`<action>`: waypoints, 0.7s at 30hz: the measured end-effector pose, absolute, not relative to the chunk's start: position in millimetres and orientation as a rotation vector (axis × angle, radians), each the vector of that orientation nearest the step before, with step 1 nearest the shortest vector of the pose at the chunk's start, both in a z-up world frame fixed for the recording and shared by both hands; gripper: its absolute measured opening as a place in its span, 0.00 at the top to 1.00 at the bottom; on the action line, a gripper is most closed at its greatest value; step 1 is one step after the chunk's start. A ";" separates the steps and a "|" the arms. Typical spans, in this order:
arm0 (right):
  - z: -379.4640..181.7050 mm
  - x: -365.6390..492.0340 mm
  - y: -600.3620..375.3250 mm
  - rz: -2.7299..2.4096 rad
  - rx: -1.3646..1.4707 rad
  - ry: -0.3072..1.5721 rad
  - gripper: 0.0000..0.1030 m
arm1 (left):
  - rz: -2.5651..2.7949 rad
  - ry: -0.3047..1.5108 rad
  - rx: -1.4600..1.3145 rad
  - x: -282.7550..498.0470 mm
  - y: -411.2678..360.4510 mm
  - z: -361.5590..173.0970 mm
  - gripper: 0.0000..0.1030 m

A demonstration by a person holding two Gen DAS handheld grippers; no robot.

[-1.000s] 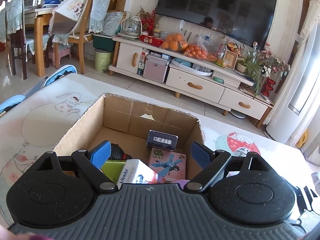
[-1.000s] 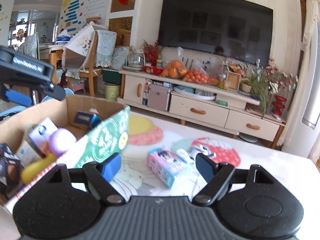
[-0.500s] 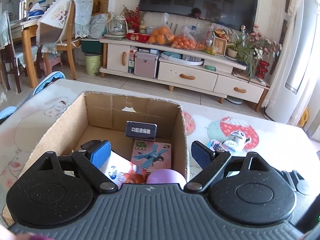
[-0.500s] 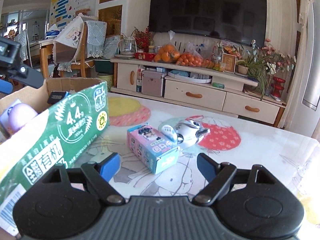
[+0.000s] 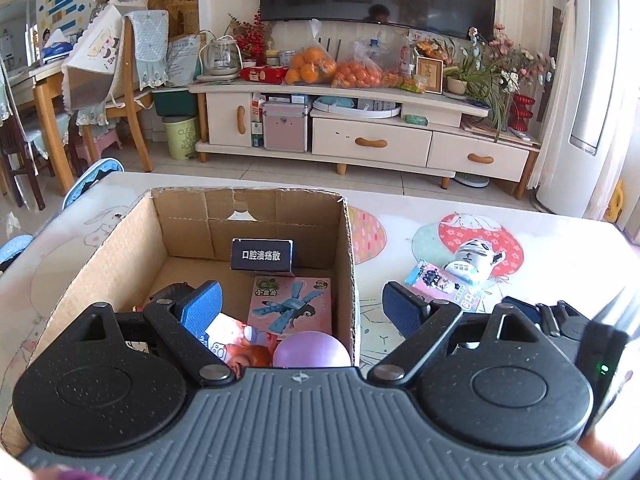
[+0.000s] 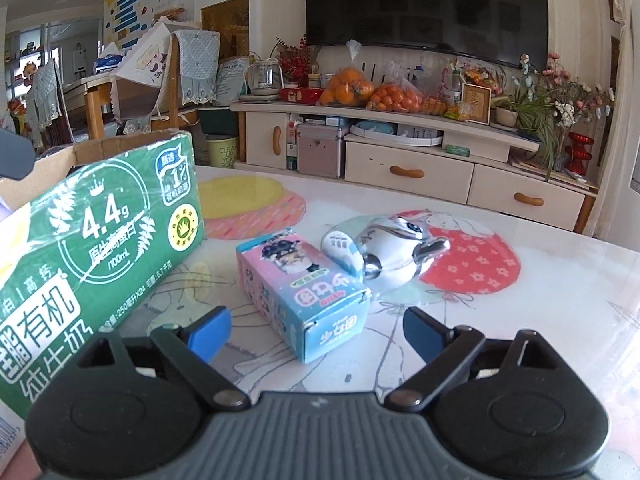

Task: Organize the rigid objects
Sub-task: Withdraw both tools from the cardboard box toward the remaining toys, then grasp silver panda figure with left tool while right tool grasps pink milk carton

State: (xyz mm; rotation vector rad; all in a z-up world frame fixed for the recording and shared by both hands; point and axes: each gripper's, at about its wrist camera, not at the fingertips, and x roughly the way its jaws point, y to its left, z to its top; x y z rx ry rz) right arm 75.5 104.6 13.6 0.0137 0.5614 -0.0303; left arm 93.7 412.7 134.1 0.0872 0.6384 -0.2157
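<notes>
An open cardboard box (image 5: 120,248) with a green printed side (image 6: 100,232) stands on the table. It holds a black carton (image 5: 262,255), a pink dragonfly box (image 5: 292,304), a purple ball (image 5: 310,354) and other items. My left gripper (image 5: 300,304) is open and empty above the box's near right corner. On the table right of the box lie a pink-and-blue carton (image 6: 300,292) (image 5: 440,284) and a white helmet toy (image 6: 396,254) (image 5: 474,260). My right gripper (image 6: 316,330) is open and empty, low over the table, just short of the carton.
The table (image 6: 540,300) has a cartoon-print cover. Beyond it stand a TV cabinet (image 5: 360,140) with oranges and plants, and chairs (image 5: 120,92) at the left. The right gripper's body (image 5: 560,328) shows at the left wrist view's lower right.
My left gripper has drawn back and shifted right over the box. My right gripper has moved lower and closer to the pink-and-blue carton. Both stayed open.
</notes>
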 end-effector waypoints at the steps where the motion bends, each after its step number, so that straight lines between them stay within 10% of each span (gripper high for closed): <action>1: 12.1 78.4 104.8 -0.027 0.010 0.569 0.09 | -0.216 0.637 0.092 91.5 411.2 133.8 0.00; 10: 11.1 94.2 104.4 0.021 0.007 0.602 0.07 | -0.204 0.629 0.110 86.2 408.9 132.9 0.00; 21: 12.1 93.4 100.2 0.034 0.029 0.610 0.52 | -0.206 0.629 0.127 82.1 401.9 131.7 0.00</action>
